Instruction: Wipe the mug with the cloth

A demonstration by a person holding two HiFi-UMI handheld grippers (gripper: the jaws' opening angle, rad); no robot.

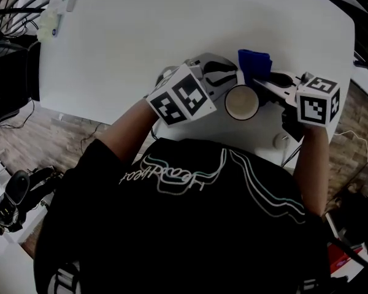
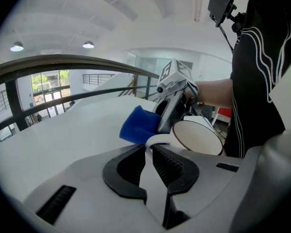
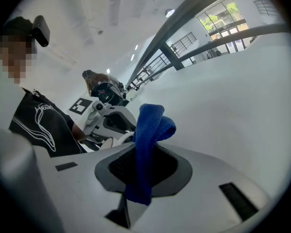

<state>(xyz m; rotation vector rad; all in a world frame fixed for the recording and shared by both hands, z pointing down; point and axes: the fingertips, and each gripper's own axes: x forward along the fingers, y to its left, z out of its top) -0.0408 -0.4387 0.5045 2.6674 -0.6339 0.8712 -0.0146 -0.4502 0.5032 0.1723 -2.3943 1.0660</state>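
Gripping the mug (image 2: 196, 137) by its handle (image 2: 155, 141), left tongs (image 2: 149, 152) hold it just ahead of them; right tongs (image 3: 140, 164) pinch the cloth (image 3: 153, 123) beside it. Wiping too hard could twist that handle loose.

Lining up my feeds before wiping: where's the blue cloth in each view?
Head view: blue cloth right of centre, just above the mug.
Left gripper view: centre, left of the mug's rim.
Right gripper view: centre, clamped in the right tool.
Shared landmark: the white table, in all three.
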